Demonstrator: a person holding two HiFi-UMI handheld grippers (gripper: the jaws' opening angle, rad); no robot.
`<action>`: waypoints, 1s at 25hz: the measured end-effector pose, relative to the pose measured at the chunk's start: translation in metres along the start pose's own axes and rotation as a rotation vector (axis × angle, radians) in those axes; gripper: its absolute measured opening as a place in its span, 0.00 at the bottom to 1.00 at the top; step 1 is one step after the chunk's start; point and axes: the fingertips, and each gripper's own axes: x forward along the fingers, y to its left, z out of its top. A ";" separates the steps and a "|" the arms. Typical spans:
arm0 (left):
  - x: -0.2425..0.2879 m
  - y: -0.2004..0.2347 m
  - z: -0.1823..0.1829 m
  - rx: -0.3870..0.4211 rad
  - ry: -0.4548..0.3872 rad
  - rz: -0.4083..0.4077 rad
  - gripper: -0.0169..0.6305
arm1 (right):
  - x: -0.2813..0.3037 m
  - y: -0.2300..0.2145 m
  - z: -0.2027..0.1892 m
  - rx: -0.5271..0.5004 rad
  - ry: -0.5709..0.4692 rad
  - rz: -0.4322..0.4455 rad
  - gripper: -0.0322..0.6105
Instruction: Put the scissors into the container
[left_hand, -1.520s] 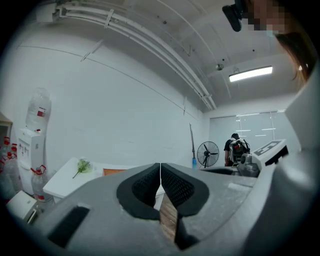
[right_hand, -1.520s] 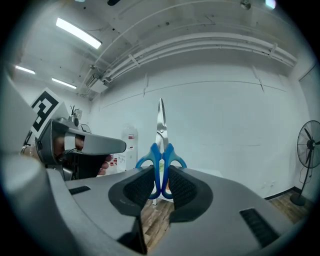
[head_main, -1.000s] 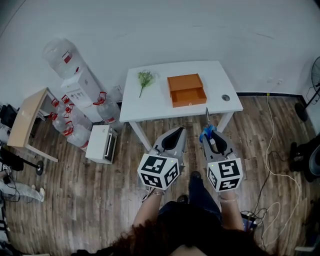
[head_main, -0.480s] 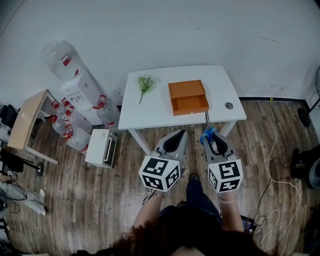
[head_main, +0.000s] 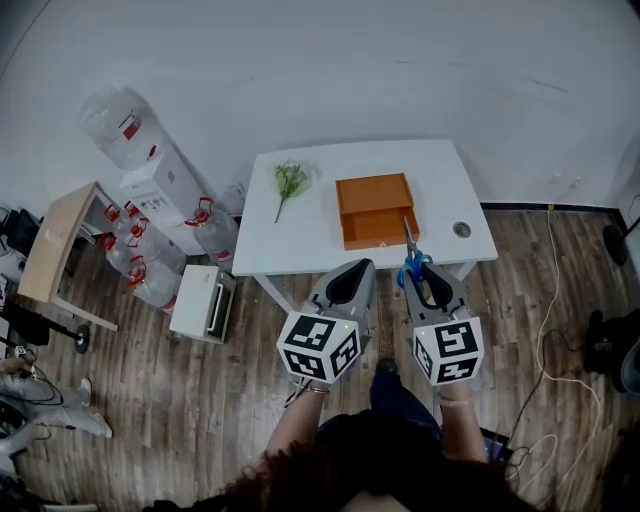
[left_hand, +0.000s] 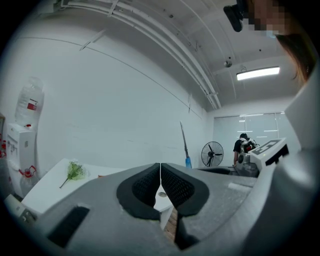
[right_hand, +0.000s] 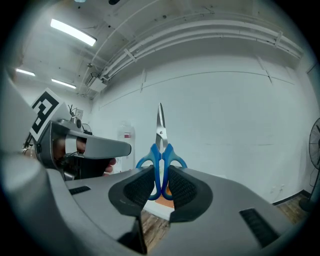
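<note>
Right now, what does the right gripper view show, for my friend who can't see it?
The right gripper has its tongs shut on the blue handles of the scissors, whose closed blades point straight up. Behind them is a white wall.

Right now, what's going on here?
A person holds a gripper in each hand. The right gripper is shut on the scissors, blades pointing ahead, near the front edge of the table. The container sits on the table, scissors not yet in it. The left gripper is shut and empty.
</note>
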 end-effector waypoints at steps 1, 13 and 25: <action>0.006 0.002 0.001 0.001 0.000 0.001 0.06 | 0.005 -0.004 0.000 -0.001 0.001 0.002 0.17; 0.081 0.023 0.000 -0.007 0.027 0.040 0.05 | 0.059 -0.057 0.000 -0.021 0.016 0.056 0.17; 0.127 0.048 0.006 -0.009 0.028 0.104 0.05 | 0.116 -0.092 0.001 -0.115 0.041 0.141 0.17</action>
